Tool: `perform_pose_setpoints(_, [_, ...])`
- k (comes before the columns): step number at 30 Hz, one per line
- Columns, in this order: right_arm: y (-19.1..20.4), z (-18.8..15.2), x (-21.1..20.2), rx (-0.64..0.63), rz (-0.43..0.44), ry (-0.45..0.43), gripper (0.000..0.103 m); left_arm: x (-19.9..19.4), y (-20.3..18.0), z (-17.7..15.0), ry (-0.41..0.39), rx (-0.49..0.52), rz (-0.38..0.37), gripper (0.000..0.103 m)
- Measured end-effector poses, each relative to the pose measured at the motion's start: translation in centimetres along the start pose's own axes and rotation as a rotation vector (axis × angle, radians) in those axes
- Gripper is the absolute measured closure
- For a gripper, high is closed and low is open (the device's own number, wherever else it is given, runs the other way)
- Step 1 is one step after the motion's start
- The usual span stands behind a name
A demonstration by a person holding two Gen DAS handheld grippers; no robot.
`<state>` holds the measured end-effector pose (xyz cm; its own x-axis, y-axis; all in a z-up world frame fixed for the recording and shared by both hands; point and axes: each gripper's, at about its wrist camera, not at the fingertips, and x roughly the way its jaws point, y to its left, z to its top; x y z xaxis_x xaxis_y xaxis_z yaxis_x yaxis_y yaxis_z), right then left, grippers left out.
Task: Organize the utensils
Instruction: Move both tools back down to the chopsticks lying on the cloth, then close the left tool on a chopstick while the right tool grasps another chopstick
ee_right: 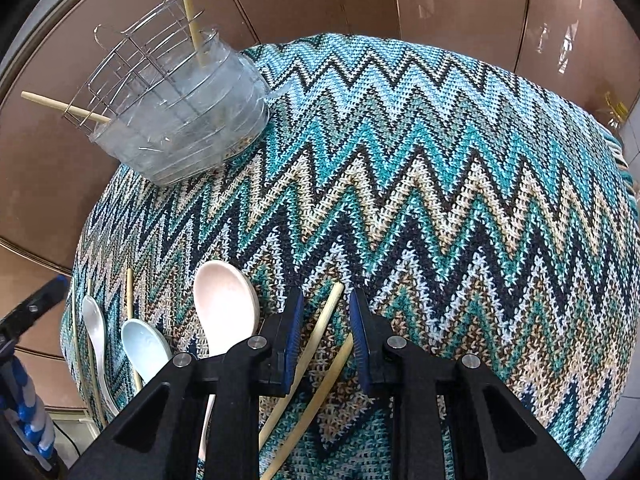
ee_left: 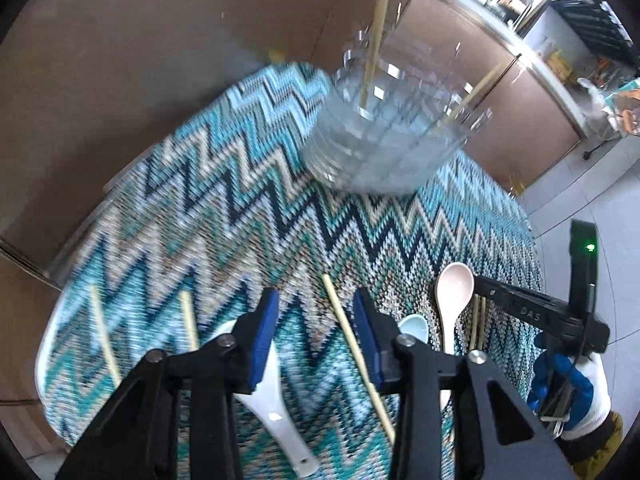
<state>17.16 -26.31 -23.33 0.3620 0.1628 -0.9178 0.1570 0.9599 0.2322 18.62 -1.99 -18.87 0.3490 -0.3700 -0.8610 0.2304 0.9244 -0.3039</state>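
Note:
A wire-and-clear-plastic utensil holder (ee_left: 380, 136) (ee_right: 176, 120) stands at the table's far side with two chopsticks (ee_left: 376, 36) (ee_right: 192, 12) sticking out. My left gripper (ee_left: 316, 344) is open and empty above the cloth, a chopstick (ee_left: 356, 352) lying between its fingers and a white spoon (ee_left: 268, 400) under its left finger. A pale blue spoon (ee_left: 416, 326) (ee_right: 144, 344) and a pink spoon (ee_left: 454, 292) (ee_right: 224, 304) lie beside it. My right gripper (ee_right: 324, 340) is open, low over two chopsticks (ee_right: 320, 344) that lie between its fingers.
A zigzag knit cloth (ee_left: 240, 208) (ee_right: 440, 168) covers the round table. More chopsticks (ee_left: 104, 336) lie at the left edge of the cloth. Brown cabinet fronts (ee_left: 160, 60) stand behind the table. A white spoon (ee_right: 94, 324) lies near the cloth's left edge.

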Motion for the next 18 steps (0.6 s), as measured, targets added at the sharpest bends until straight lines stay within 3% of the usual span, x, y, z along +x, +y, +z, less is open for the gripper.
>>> perform_pose_setpoints(9, [-0.3,2.1,0.8,-0.001,0.025,0.027,0.086,3.8,-0.7,0.8,0.100,-0.042,0.051,0.077])
perform_pose_setpoints(18, [-1.9,1.6,0.7,-0.021,0.026,0.032,0.089,6.1,-1.1,0.9,0.148,-0.053,0.090,0.079])
